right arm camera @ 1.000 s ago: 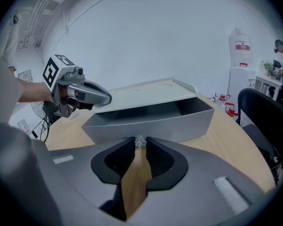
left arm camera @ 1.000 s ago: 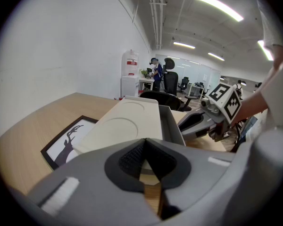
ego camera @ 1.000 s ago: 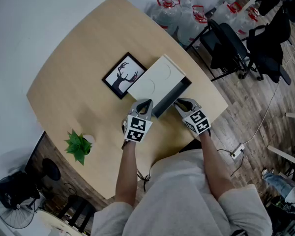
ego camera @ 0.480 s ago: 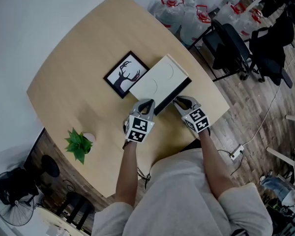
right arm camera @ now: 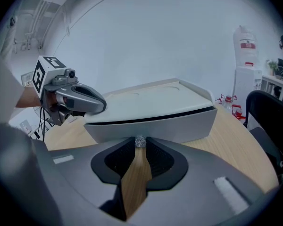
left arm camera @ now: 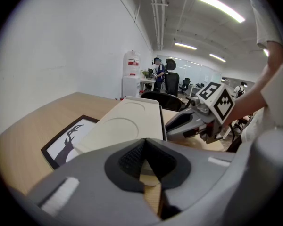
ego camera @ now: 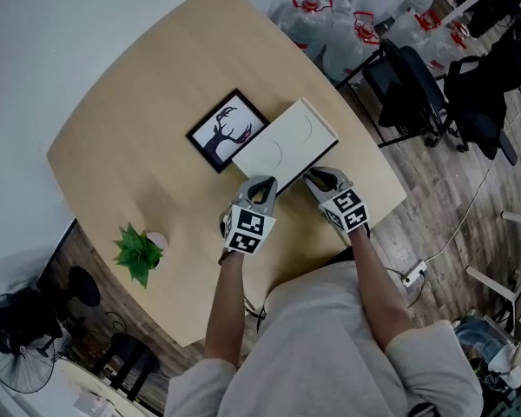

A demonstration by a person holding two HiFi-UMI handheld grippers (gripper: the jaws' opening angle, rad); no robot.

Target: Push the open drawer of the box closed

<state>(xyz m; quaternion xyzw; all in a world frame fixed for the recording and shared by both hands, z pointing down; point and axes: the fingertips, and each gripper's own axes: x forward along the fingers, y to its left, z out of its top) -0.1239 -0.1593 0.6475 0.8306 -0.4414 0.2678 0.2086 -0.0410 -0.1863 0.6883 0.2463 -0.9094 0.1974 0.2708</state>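
Closing fast: the drawer (right arm camera: 170, 122) of the box (ego camera: 282, 142) stood well out 1 s ago and abt half in 0.5 s ago. Now its front sits nearly flush w/ the box. Only a thin dark slit shows under the lid in the right gripper view.

Left tongs (ego camera: 262, 183) and right tongs (ego camera: 317, 177) have followed it in. Both tips are at the drawer's near face, 1 toward each end. Contact looks likely but I can't confirm it. Each pair is pressed together w/ nothing between, so they work as pushers, not grabbers.

Box lies mid-bench (ego camera: 139, 146), just beside a framed deer print (ego camera: 227, 131). The plant (ego camera: 137, 256) is well apart.

Judgement: task is almost done. A last short shove should seat the drawer, and pushing evenly on both ends should keep it from skewing.

Writing: none readable. The marker cubes (ego camera: 249, 227) carry black-and-white square codes only. The dispenser (right arm camera: 246, 55) has a red label, too small to read. The water jugs (ego camera: 330, 16) show red caps, no legible brand.
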